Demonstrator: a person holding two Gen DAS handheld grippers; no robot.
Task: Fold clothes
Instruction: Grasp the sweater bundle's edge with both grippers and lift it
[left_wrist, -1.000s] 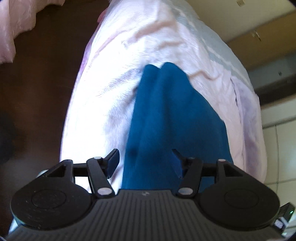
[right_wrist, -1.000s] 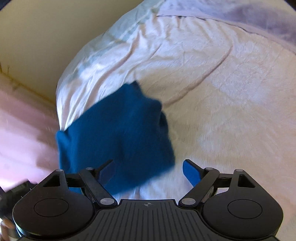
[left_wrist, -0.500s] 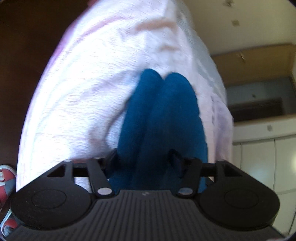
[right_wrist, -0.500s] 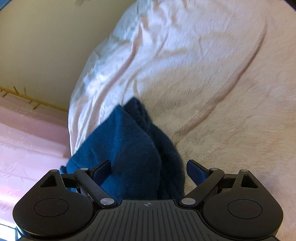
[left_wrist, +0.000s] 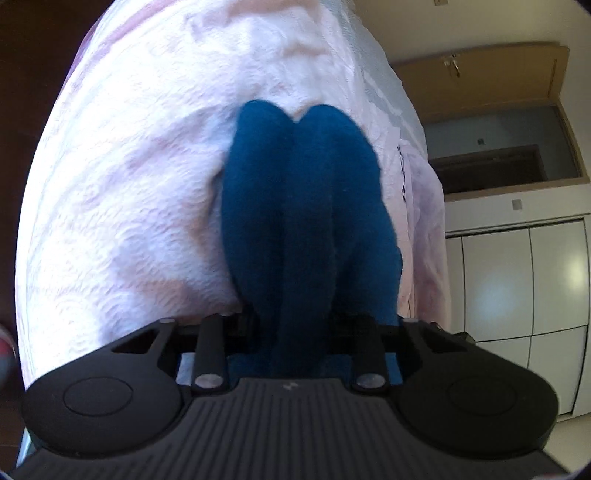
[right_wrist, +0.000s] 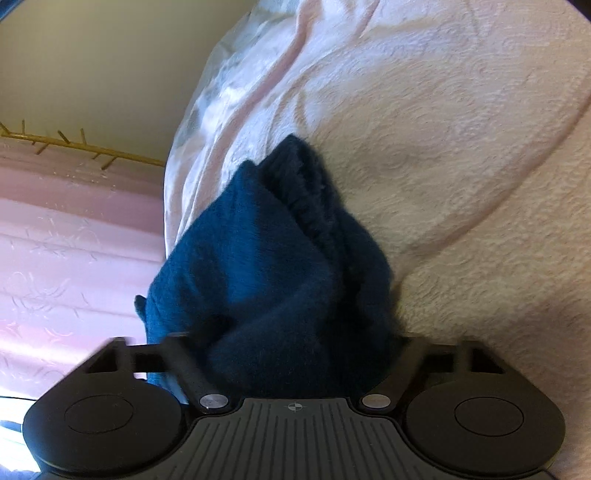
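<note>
Left wrist view. My left gripper (left_wrist: 293, 325) points down along a blue knitted garment (left_wrist: 306, 206) that lies bunched in 2 rounded lobes on a pale pink textured bedspread (left_wrist: 140, 206). The jaws are closing, with the near end of the garment between them; the fabric hides the fingertips, and the arms of the linkage sit tight against the cloth on both sides, so I read the tool as clenched on the garment. Beyond the bed, to the right, stand white cabinet doors (left_wrist: 517, 295) and, above them, a wooden cupboard (left_wrist: 480, 81) over an open recess. The floor to the left of the bed is dark.

Right wrist view. My right gripper (right_wrist: 295, 343) meets the same blue knitted garment (right_wrist: 266, 266) from another side. Here the cloth rises in a peaked heap with a ribbed edge near its top, resting on the bedspread (right_wrist: 461, 166). The jaws are closing, with a thick fold of the garment filling the gap between them; the fingertips are buried in the fabric, and the cloth bulges over the linkage. At left hangs a pink curtain (right_wrist: 66, 258) beneath a cream wall (right_wrist: 92, 66).
</note>
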